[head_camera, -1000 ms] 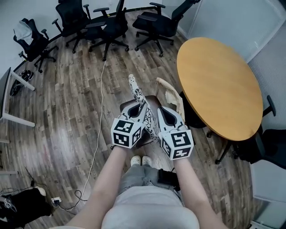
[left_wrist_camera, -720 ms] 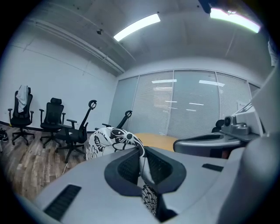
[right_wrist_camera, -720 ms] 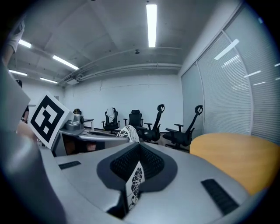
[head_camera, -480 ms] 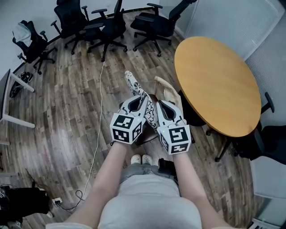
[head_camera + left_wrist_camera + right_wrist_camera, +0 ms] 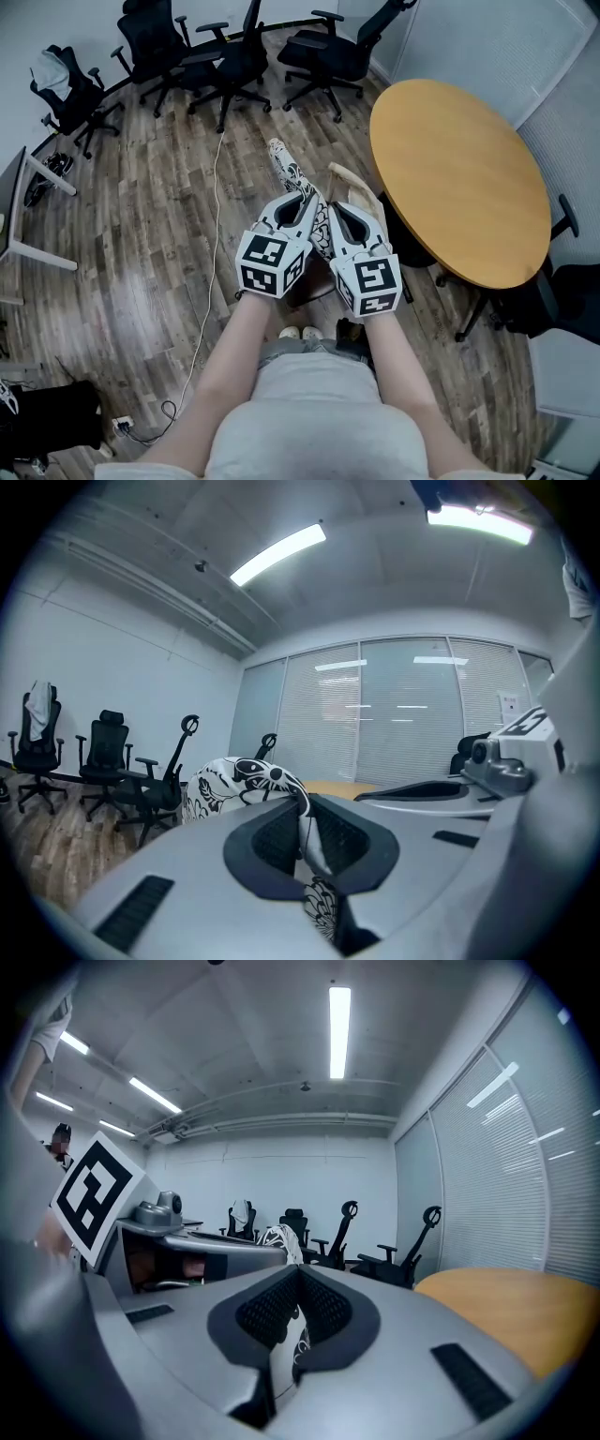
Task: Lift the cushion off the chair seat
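Note:
The black-and-white patterned cushion [image 5: 292, 180] hangs on edge in the air between my two grippers, above the chair seat [image 5: 306, 283]. In the head view my left gripper [image 5: 302, 204] is shut on its left side and my right gripper [image 5: 337, 210] is shut on its right side. Patterned fabric is pinched between the pads of the left gripper [image 5: 302, 810] in its own view, and the cushion [image 5: 236, 778] bulges beyond it. The right gripper [image 5: 296, 1284] likewise clamps a fold of the cushion [image 5: 281, 1237]. The chair's beige backrest [image 5: 362, 199] stands just right of the cushion.
A round orange-topped table [image 5: 459, 178] stands close on the right, its edge near the chair. Several black office chairs [image 5: 234, 56] line the far wall. A white cable [image 5: 212, 216] runs along the wooden floor on the left. A desk corner [image 5: 19, 187] shows at far left.
Both grippers have risen a little with the cushion still clamped in them, so its far tip now sits higher in the head view. The grip is unchanged.

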### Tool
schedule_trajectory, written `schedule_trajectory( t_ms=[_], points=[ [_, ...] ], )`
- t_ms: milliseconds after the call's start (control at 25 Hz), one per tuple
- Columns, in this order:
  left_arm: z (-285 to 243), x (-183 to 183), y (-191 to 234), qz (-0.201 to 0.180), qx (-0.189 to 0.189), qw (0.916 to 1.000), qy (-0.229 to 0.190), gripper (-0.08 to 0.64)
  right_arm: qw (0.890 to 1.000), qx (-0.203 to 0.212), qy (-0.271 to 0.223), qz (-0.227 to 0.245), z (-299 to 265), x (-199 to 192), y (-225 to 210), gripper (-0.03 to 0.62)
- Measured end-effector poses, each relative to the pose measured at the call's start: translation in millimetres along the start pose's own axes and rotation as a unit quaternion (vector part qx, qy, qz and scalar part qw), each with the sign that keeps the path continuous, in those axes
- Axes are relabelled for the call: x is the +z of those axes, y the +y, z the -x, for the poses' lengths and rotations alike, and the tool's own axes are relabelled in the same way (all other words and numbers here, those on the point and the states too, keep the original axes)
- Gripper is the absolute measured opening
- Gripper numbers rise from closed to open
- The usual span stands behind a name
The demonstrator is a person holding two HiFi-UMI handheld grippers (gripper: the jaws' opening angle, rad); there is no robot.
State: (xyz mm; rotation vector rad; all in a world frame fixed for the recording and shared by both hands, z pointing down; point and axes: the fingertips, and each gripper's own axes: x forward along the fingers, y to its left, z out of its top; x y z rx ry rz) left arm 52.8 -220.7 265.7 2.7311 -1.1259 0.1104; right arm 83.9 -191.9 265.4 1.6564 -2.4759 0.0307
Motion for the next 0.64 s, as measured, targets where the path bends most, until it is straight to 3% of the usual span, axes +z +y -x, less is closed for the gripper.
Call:
schedule_trajectory(
  t_ms=[120,640],
  points=[
    [-2.4,6.3,3.3,0.012,0.009,0.9998,-0.011,0.015,1.0,0.004,-0.005,-0.004,-4.4,1.8,-1.8,0.026],
    [-6.6,18.5,15.0,-0.006,0.015,0.9996,-0.025,0.015,1.0,-0.003,-0.007,-0.002,-15.0,4.8,-9.9,0.026]
  ],
)
